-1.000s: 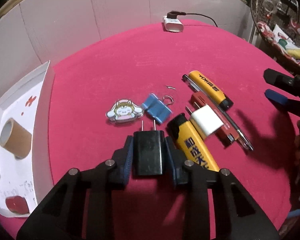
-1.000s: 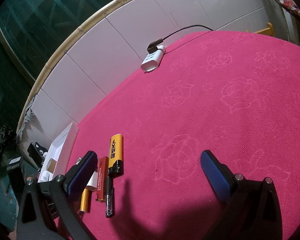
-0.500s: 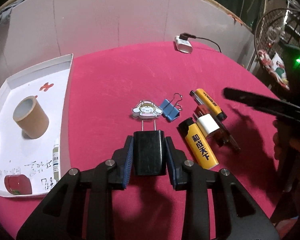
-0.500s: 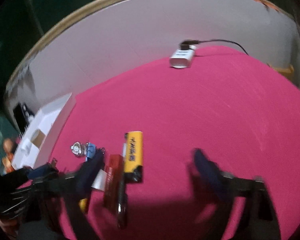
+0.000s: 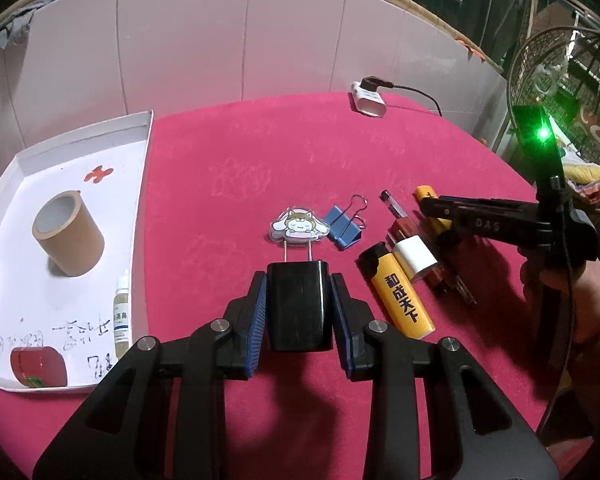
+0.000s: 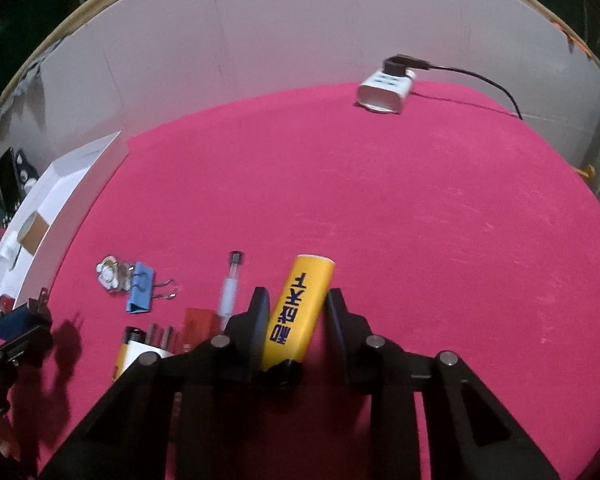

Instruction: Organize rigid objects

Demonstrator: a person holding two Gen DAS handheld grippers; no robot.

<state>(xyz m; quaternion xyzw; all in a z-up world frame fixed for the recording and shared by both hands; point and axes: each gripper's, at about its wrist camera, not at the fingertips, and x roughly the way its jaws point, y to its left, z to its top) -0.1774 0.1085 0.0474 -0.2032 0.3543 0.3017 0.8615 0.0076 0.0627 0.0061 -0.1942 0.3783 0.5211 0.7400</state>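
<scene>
Left gripper [image 5: 299, 312] is clamped on a black charger [image 5: 300, 304], prongs pointing forward, held just above the red tablecloth [image 5: 240, 152]. Right gripper [image 6: 298, 324] has its fingers either side of a yellow lighter [image 6: 298, 316]; left finger looks to touch it, a gap shows on the right side, so not fully closed; contact is hard to confirm in the blur.

Just ahead of the charger prongs: a cartoon charm [image 5: 298, 226], touching a blue binder clip [image 5: 344, 228]. To the right, a second yellow lighter [image 5: 400, 296] with a white plug [image 5: 414, 258] lying across it, over a red item [image 5: 404, 228] and a pen [image 5: 394, 206].

White tray [image 5: 142, 184] at left holds a tape roll [image 5: 68, 234], a small dropper bottle [image 5: 121, 312] and a red tin [image 5: 38, 366]. White power strip [image 6: 386, 90] with a black cable sits at the far table edge.
</scene>
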